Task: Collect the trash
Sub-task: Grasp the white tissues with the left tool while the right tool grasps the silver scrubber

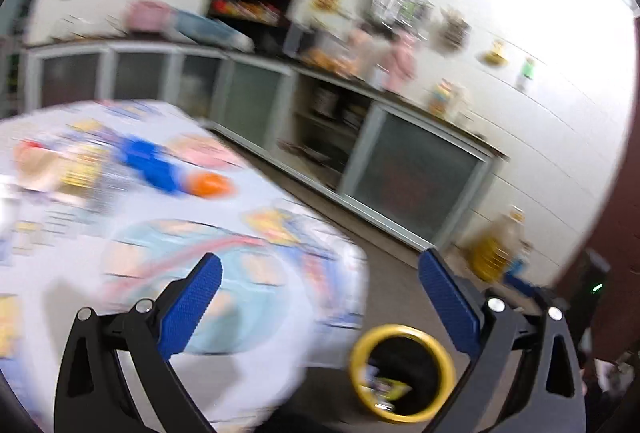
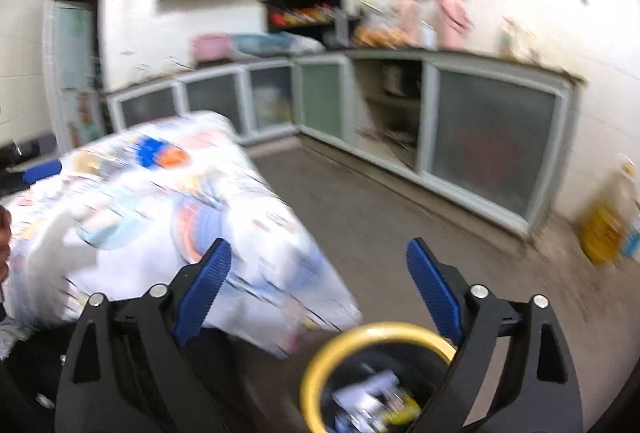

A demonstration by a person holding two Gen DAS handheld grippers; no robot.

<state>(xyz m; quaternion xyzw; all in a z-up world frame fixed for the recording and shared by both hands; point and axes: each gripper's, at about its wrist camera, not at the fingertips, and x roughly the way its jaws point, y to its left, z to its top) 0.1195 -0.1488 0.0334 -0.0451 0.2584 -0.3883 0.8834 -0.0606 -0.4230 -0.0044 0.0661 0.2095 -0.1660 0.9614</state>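
Note:
Both views are motion-blurred. A black trash bin with a yellow rim [image 1: 402, 375] stands on the floor by the table's corner, with crumpled wrappers inside; it also shows in the right wrist view [image 2: 376, 377]. My left gripper [image 1: 320, 273] is open and empty, above the table edge and the bin. My right gripper [image 2: 320, 261] is open and empty, above the table's corner and the bin. A blue item [image 1: 150, 161] and an orange item [image 1: 210, 185] lie on the table; they show in the right view as blue [image 2: 150, 151] and orange [image 2: 172, 157].
The table has a colourful printed cloth [image 1: 140, 233]. Grey-framed counter cabinets [image 2: 492, 141] run along the walls with cluttered tops. A yellow oil jug [image 1: 498, 245] stands on the floor at the right. Brown floor [image 2: 360, 209] lies between table and cabinets.

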